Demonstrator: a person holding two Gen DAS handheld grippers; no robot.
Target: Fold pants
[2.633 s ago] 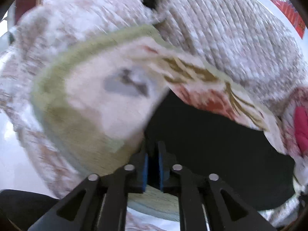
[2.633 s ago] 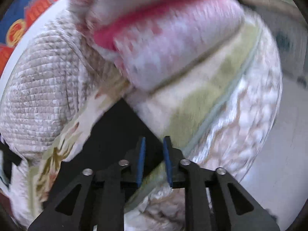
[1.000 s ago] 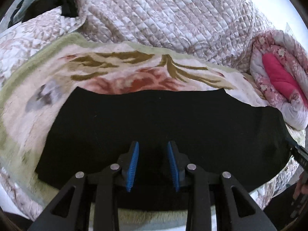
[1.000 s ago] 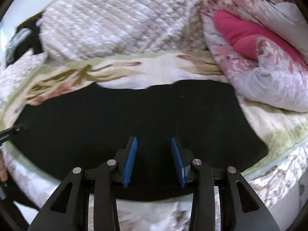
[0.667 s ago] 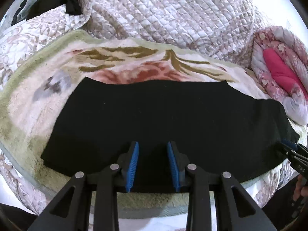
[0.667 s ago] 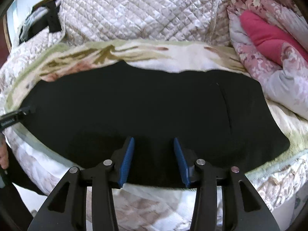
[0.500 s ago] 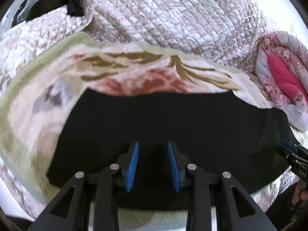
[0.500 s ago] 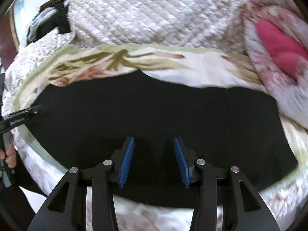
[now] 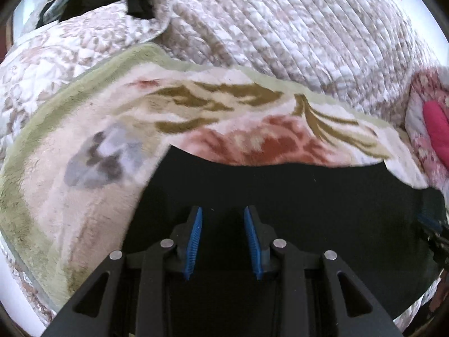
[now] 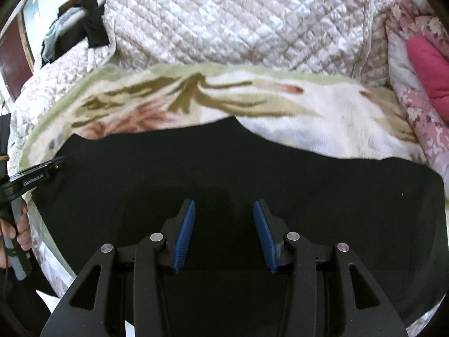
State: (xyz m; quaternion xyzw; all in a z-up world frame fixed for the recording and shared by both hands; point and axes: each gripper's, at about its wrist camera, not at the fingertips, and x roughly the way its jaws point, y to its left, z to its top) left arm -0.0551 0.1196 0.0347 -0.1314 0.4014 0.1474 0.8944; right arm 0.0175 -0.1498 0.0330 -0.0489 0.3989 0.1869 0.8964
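Observation:
Black pants lie flat as a long folded band across a flowered blanket on a bed; they also fill the lower right wrist view. My left gripper is open and empty, just above the pants near their left end. My right gripper is open and empty above the pants' middle to right part. The left gripper's tip shows at the pants' left edge in the right wrist view. The right gripper's tip shows at the far right of the left wrist view.
A quilted beige bedspread rises behind the blanket. A rolled pink floral quilt lies at the right. Dark clothes lie at the back left. The bed's front edge runs just below the pants.
Both grippers were shut on the pants 2.6 s ago and are now open. Over the last second both cameras have moved closer to the pants, which lie still.

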